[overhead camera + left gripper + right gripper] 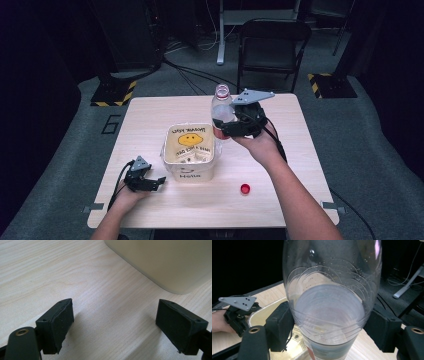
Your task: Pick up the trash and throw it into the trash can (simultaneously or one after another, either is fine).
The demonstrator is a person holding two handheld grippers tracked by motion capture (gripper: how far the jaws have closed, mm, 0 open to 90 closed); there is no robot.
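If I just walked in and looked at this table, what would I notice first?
First, the clear bottle with water in it and no cap, held up beside the tub by the right gripper, whose jaws squeeze its sides. Next, the pale square tub in the middle of the wooden table, with a yellow smiley face inside. Then the little red cap lying alone near the front edge, while the left gripper rests open left of the tub.

**Colours and patterns on the table**

Bottle (pixel 221 112) in right gripper (pixel 226 128): clear, red-edged label, pinkish neck ring. Below it, tub (pixel 190 156): cream, yellow smiley print, dark lettering. Cap (pixel 245 188): red. Table (pixel 280 150): pale wood grain. Left gripper (pixel 159 181): black, grey plate.
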